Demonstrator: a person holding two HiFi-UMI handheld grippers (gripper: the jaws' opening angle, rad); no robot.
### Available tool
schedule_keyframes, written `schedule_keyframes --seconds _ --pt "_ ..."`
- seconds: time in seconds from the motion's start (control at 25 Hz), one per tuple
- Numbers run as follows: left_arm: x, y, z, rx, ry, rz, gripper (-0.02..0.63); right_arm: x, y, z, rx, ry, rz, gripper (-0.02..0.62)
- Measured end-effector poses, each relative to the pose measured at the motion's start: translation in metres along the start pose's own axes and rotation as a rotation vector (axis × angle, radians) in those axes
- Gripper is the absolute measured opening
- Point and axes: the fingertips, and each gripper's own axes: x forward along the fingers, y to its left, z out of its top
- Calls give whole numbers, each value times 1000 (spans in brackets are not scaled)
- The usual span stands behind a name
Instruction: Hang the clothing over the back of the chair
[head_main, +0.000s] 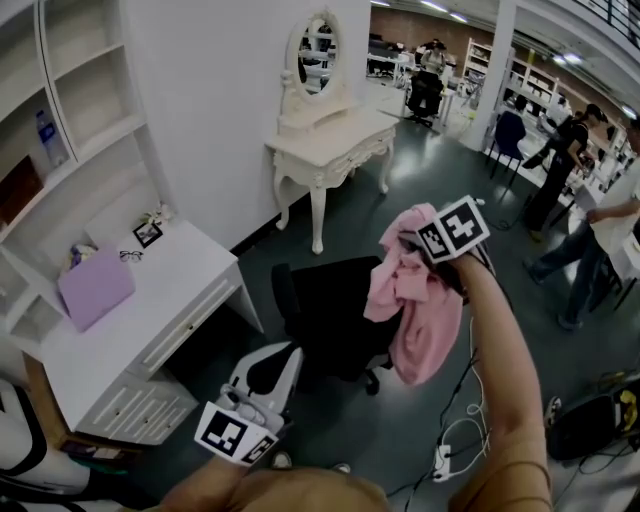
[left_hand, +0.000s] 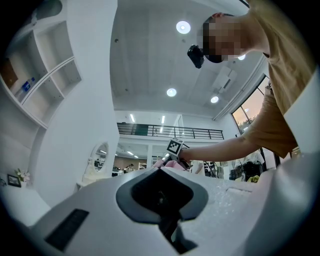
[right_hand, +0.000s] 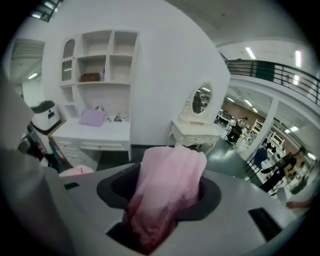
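The right gripper (head_main: 418, 246), right of centre in the head view, pinches the pink clothing (head_main: 418, 325) by a bunched fold, so its length drapes down beside the black chair (head_main: 325, 310) (the back looks not yet covered). The left gripper (head_main: 268, 372), bottom centre, hovers spread and empty, probably to stay clear of the drop.

Mock bedroom corner inside a large open-plan lab or office hall: white desk (head_main: 170, 290), wall shelves (head_main: 70, 90), ornate dressing table (head_main: 330, 140) with oval mirror (head_main: 318, 55); beyond, workstations (head_main: 400, 62), standing people (head_main: 562, 150), mezzanine railing (left_hand: 165, 131), power strip (head_main: 440, 462) on the floor.
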Motion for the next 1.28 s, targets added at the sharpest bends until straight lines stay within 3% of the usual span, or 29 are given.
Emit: schedule_keyframes --seconds 0.12,0.32,0.52,0.8,1.08,1.28 --pt "-2 -3 -2 3 5 4 5 13 8 -12 -120 111 5 250" --pt "-5 -4 0 7 11 15 5 22 16 -22 -201 210 44 288" --pt "-10 -4 -2 6 17 30 5 34 23 -36 -367 352 47 302" --pt "-18 -1 -4 2 27 57 5 45 14 -33 -370 361 35 347" --pt "-22 -8 -11 -7 40 59 5 56 20 -52 -447 487 49 348" --pt "-24 -12 -17 -12 46 58 5 52 16 -47 -404 455 44 359"
